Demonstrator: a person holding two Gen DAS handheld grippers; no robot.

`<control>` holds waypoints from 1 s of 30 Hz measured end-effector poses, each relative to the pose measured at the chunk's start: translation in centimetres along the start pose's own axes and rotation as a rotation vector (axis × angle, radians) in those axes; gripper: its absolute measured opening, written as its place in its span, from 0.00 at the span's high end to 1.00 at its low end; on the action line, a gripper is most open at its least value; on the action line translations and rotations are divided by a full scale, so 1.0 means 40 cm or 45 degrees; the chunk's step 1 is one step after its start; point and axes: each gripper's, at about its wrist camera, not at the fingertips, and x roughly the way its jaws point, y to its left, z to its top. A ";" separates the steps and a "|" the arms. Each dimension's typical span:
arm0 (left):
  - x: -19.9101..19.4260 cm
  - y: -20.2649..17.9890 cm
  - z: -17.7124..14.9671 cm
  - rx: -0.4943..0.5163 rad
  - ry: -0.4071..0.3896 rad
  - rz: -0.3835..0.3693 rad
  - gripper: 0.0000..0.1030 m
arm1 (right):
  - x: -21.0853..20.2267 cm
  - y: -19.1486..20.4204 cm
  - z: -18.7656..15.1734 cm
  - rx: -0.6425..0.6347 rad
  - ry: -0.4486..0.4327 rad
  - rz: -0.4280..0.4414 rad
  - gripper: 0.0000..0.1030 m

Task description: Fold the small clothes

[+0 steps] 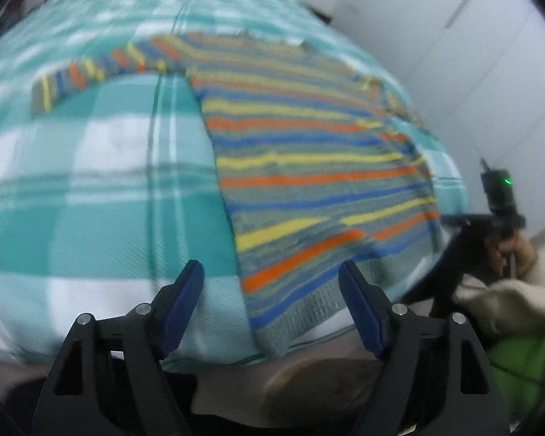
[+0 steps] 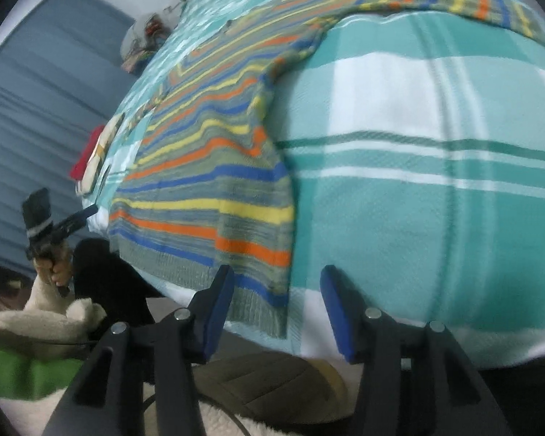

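Note:
A small striped knit sweater (image 1: 309,167) in orange, yellow, blue and grey lies flat on a teal and white checked blanket (image 1: 91,181), its sleeves spread and its hem at the near edge. My left gripper (image 1: 270,283) is open and empty, just short of the hem's left corner. In the right wrist view the sweater (image 2: 214,167) lies left of centre. My right gripper (image 2: 276,290) is open and empty, its jaws at either side of the hem's right corner without touching it. Each view shows the other gripper (image 1: 497,218) (image 2: 51,232) held beside the bed.
White cupboard doors (image 1: 472,54) stand to the right of the bed. A blue-grey curtain (image 2: 36,109) hangs to the left, with red and cream items (image 2: 94,152) on the bed's far edge. A green cloth (image 2: 25,367) and brown slipper (image 2: 272,381) lie below.

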 end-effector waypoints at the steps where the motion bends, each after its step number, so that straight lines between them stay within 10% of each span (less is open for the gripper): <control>1: 0.027 -0.010 -0.007 -0.006 0.042 0.028 0.24 | 0.021 0.004 -0.010 -0.011 0.030 0.028 0.52; 3: 0.075 -0.037 -0.031 0.009 0.103 0.088 0.32 | 0.073 0.031 -0.040 -0.084 0.147 0.013 0.72; 4: 0.091 -0.051 -0.040 0.025 0.116 0.116 0.67 | 0.092 0.049 -0.053 -0.139 0.187 -0.033 0.95; 5: 0.109 -0.063 -0.045 0.046 0.159 0.137 0.92 | 0.101 0.063 -0.064 -0.177 0.208 -0.069 0.95; 6: 0.110 -0.064 -0.046 0.039 0.183 0.118 0.96 | 0.096 0.070 -0.066 -0.179 0.206 -0.069 0.95; 14: 0.028 -0.041 -0.054 0.037 0.190 0.141 0.97 | -0.134 0.096 -0.080 -0.146 0.144 -0.142 0.96; 24: 0.111 -0.077 -0.065 0.146 0.234 0.329 0.95 | 0.035 -0.002 -0.120 -0.032 0.273 -0.292 0.96; 27: 0.085 -0.090 -0.059 0.149 0.199 0.360 0.81 | 0.031 -0.012 -0.117 0.002 0.249 -0.274 0.94; 30: -0.005 -0.097 -0.040 0.124 0.093 0.408 0.45 | -0.026 -0.005 -0.118 0.006 0.261 -0.345 0.72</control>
